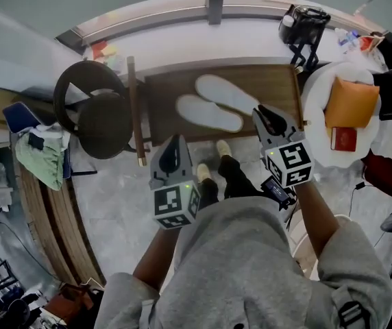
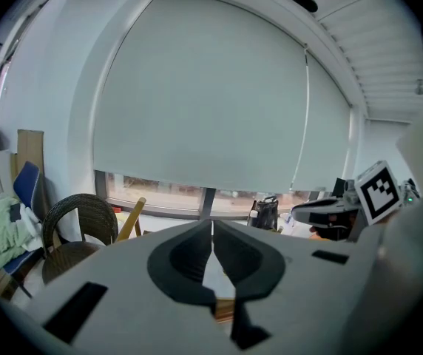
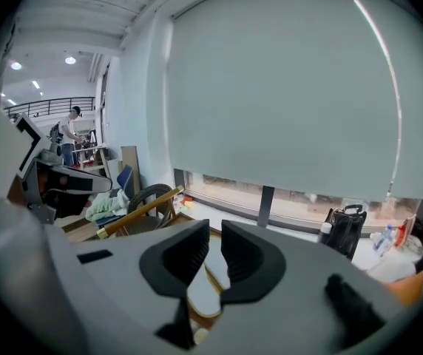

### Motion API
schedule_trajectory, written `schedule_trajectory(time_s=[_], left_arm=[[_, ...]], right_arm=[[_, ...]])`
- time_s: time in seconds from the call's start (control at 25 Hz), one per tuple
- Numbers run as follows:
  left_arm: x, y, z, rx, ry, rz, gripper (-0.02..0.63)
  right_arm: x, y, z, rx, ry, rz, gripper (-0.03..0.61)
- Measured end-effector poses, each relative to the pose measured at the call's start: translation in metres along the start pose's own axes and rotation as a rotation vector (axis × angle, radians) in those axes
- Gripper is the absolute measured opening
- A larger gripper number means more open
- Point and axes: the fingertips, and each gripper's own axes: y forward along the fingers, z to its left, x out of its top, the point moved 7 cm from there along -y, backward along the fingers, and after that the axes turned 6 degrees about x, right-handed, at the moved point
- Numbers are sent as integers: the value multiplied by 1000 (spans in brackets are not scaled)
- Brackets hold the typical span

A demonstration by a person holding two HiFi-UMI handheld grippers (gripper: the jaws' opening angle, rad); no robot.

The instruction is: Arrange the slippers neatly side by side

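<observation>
- The head view looks steeply down from above the person's grey-sleeved shoulders. The left gripper [image 1: 175, 141] and right gripper [image 1: 265, 112] sit close beneath it, and the low brown wooden table [image 1: 278, 88] lies farther off.
- The left gripper view rides on that gripper and looks forward along its jaws towards the pale roller blind [image 2: 211, 102] on the window wall.
- The right gripper view faces the same blind from further right.
- All three views share the dark round wicker chair [image 1: 93, 112], the black handbag [image 1: 304, 25] and part of the table. Each gripper view catches the other gripper at its edge.
</observation>
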Motion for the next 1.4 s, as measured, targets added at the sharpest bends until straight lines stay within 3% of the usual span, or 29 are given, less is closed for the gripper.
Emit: schedule_trajectory(time_s=[0.2, 0.52, 1.04, 1.4], left_arm=[[-6, 22, -8, 74, -18, 34, 15], [-31, 61, -27, 127, -47, 98, 15], [-79, 134, -18, 203, -89, 205, 15], [-108, 155, -17, 218, -137, 284, 15]], right_arm=[[-8, 26, -25, 84, -15, 45, 49], [-43, 67, -56, 205, -20, 147, 127], [-100, 184, -84, 355, -79, 320, 143], [-140, 236, -77, 443, -114, 426, 141]])
